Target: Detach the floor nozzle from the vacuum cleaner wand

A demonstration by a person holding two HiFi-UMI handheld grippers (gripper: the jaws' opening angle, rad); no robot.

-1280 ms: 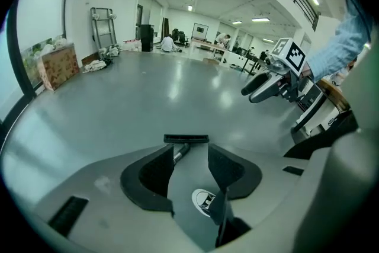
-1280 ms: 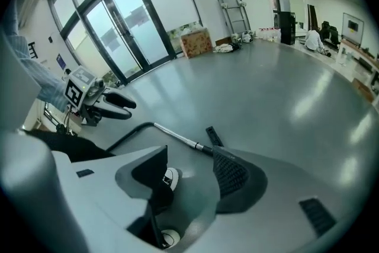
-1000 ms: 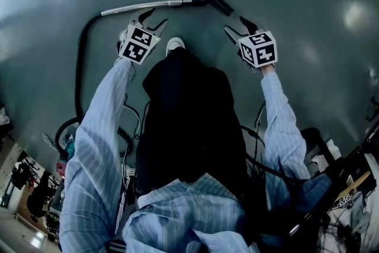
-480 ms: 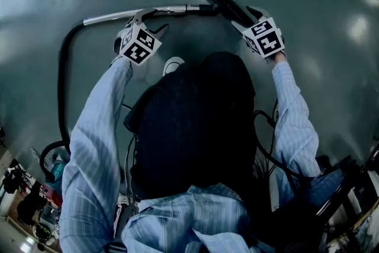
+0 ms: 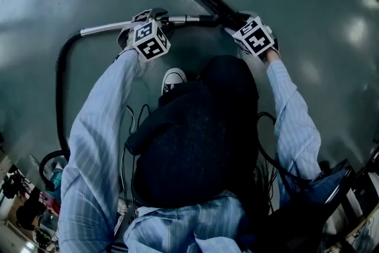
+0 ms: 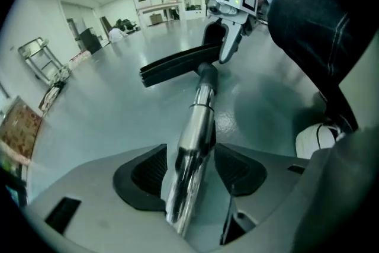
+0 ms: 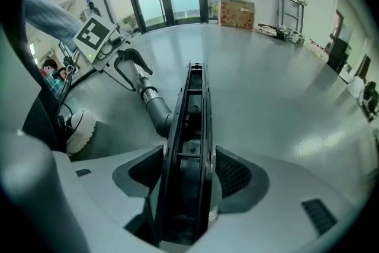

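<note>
The black floor nozzle [image 5: 212, 0] lies on the grey floor, joined to the chrome wand [image 5: 106, 26]. My left gripper [image 5: 153, 12] straddles the wand near its nozzle end. Its jaws are opening, and the wand [image 6: 200, 118] runs between the pads [image 6: 148, 178] with a gap on the right side. My right gripper [image 5: 234, 18] stands open over the near end of the nozzle. The nozzle [image 7: 192, 109] sits on edge between its pads [image 7: 235, 175], filling most of the gap. The dark elbow [image 7: 155, 111] joins nozzle and wand.
A black hose [image 5: 59, 86] curves from the wand back to the vacuum at lower left. A white shoe [image 5: 173, 79] stands just behind the wand. Cables hang by the person's legs. A trolley [image 6: 37, 59] and a cardboard box [image 7: 237, 12] stand far off.
Both grippers have dropped to the floor, the left one over the wand, the right one over the nozzle. The person has bent lower.
</note>
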